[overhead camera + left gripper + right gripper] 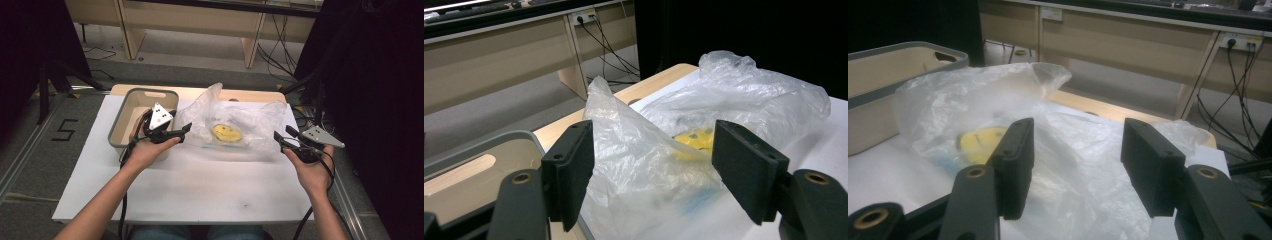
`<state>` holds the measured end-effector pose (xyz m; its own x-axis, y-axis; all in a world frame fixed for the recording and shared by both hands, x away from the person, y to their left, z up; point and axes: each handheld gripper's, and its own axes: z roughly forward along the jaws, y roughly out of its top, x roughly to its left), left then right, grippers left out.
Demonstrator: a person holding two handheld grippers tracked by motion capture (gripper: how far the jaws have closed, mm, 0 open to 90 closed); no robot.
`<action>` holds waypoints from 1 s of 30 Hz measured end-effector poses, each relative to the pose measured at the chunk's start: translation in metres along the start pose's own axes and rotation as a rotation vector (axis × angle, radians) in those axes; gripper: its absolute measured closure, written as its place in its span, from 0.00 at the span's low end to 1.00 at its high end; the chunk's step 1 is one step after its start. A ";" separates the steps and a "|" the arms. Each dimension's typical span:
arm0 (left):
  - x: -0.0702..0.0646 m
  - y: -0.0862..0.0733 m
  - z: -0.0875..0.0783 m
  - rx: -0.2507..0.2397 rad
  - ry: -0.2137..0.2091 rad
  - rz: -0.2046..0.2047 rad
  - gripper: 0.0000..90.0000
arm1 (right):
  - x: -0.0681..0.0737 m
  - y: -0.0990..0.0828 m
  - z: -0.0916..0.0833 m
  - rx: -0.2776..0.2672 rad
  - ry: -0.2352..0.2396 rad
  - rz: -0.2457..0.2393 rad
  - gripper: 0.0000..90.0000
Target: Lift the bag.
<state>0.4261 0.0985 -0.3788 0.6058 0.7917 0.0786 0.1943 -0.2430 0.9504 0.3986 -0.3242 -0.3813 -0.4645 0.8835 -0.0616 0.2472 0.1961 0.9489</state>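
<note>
Currently both grippers flank the bag (235, 127), a crumpled clear plastic one lying on the white table (200, 185) just right of the bin (142, 117). Inside it, a yellow item (226, 132) shows through the film; what it is I cannot tell.

Left gripper (184, 131): jaws apart, nothing pinched. In the left gripper view the bag's raised fold (624, 135) stands in the gap ahead of the pads, the left pad close to the film, contact uncertain. The hand sits over the bin's right wall, probably so the jaws meet the bag's left edge level with the table.

Right gripper (279, 140): jaws apart, nothing between the pads. In the right gripper view the film (1073, 165) lies beyond and below the tips, the yellow item (980, 142) further off to the left. It rests at the bag's right edge, close but seemingly not touching.

Judgement: the mirrored placement suggests a two-sided hold on the film, either to spread the mouth or to lift the bag toward the bin. Thin film is slippery and bunches, so each pinch likely needs a gathered fold rather than a flat sheet. No grip made yet.
</note>
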 end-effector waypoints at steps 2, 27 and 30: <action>0.000 -0.001 -0.001 0.002 -0.004 0.000 0.37 | 0.001 -0.001 0.001 0.003 0.015 0.000 0.53; 0.003 -0.026 -0.024 0.065 -0.047 -0.006 0.36 | 0.014 -0.020 0.000 0.070 0.160 -0.033 0.50; 0.004 -0.030 -0.028 0.071 -0.051 -0.012 0.36 | 0.016 -0.024 0.000 0.079 0.170 -0.032 0.49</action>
<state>0.4011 0.1247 -0.3984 0.6410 0.7659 0.0502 0.2548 -0.2740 0.9274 0.3851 -0.3148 -0.4048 -0.6082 0.7932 -0.0317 0.2933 0.2616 0.9195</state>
